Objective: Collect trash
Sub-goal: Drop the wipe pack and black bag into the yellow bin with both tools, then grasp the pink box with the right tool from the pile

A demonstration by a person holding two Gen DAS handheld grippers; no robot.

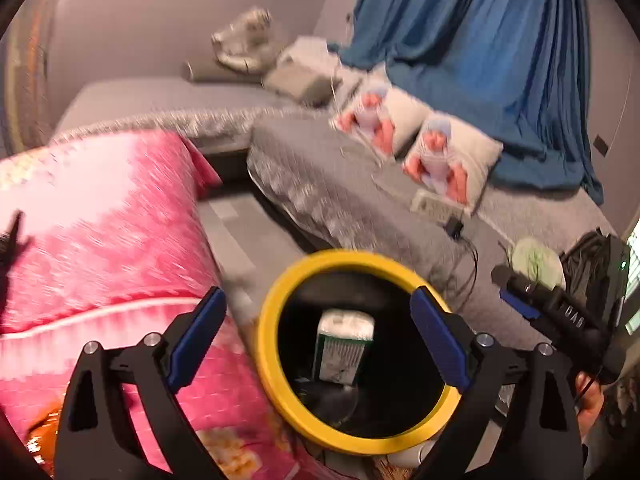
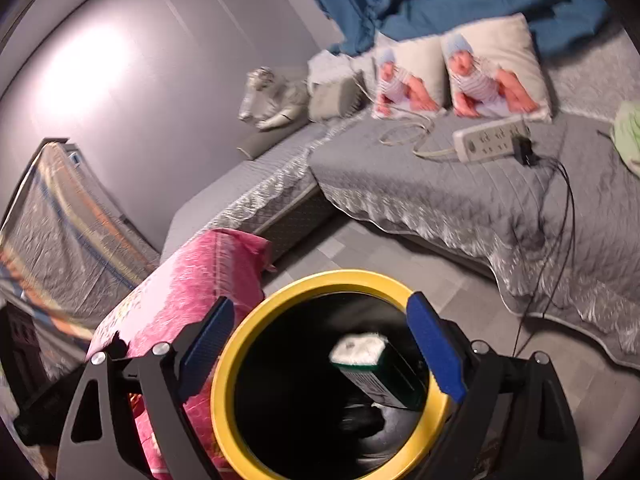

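Note:
A black trash bin with a yellow rim [image 1: 276, 300] stands on the floor below both grippers; it also shows in the right wrist view [image 2: 224, 364]. A green and white carton [image 1: 344, 344] lies inside the bin, also seen in the right wrist view [image 2: 376, 368]. My left gripper [image 1: 318, 332] is open and empty above the bin mouth. My right gripper [image 2: 320, 340] is open and empty above the bin; it also appears at the right edge of the left wrist view [image 1: 552, 304].
A pink quilt [image 1: 100, 240] lies left of the bin. A grey-covered bed [image 2: 440, 184] holds two baby-print pillows [image 2: 496, 68], a power strip [image 2: 492, 138] with cables, and a green cloth [image 2: 628, 132]. Blue curtain [image 1: 480, 40] behind. Grey tiled floor [image 2: 460, 280].

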